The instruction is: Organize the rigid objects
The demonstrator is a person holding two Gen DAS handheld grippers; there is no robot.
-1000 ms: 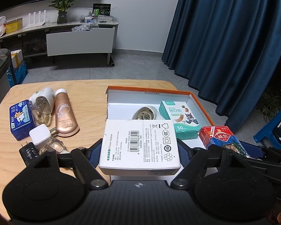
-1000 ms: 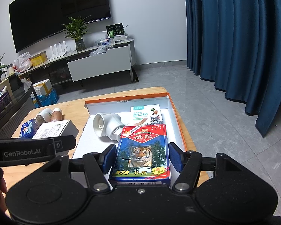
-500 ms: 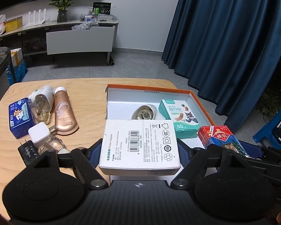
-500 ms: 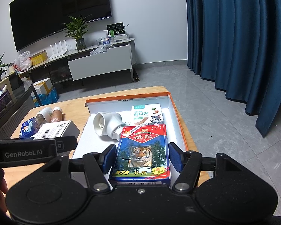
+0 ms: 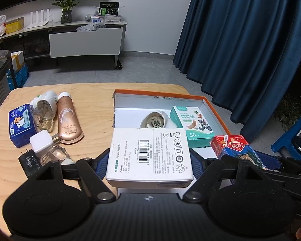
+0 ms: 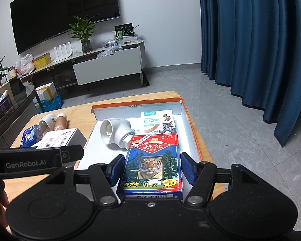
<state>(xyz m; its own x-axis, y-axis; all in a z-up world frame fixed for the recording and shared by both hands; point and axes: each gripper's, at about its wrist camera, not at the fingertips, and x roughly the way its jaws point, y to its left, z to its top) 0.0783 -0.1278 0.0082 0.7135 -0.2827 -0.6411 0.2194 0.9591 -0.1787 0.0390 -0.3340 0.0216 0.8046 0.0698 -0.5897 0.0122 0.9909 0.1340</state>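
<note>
**Two boxes gripped, two items already in the tray**

While the left gripper (image 5: 149, 160) clamps one white power-adapter box (image 5: 149, 152) between its blue pads, the right gripper (image 6: 150, 168) pinches one tiger-print card pack (image 6: 152, 160); both are held over the near edge of the orange-rimmed tray (image 5: 216, 108). Inside the tray lie two things: one white round plug-in device (image 6: 116, 133) at 11 o'clock from the card pack, and one bandage box (image 6: 158, 121) at 12 o'clock. On the wooden table (image 5: 90, 92), at 10 o'clock from the adapter box, sit one blue tissue pack (image 5: 20, 124), one hand cream tube (image 5: 67, 118), two clear-bottle devices (image 5: 42, 114), one white charger (image 5: 40, 141) and one black plug (image 5: 29, 162).
</note>
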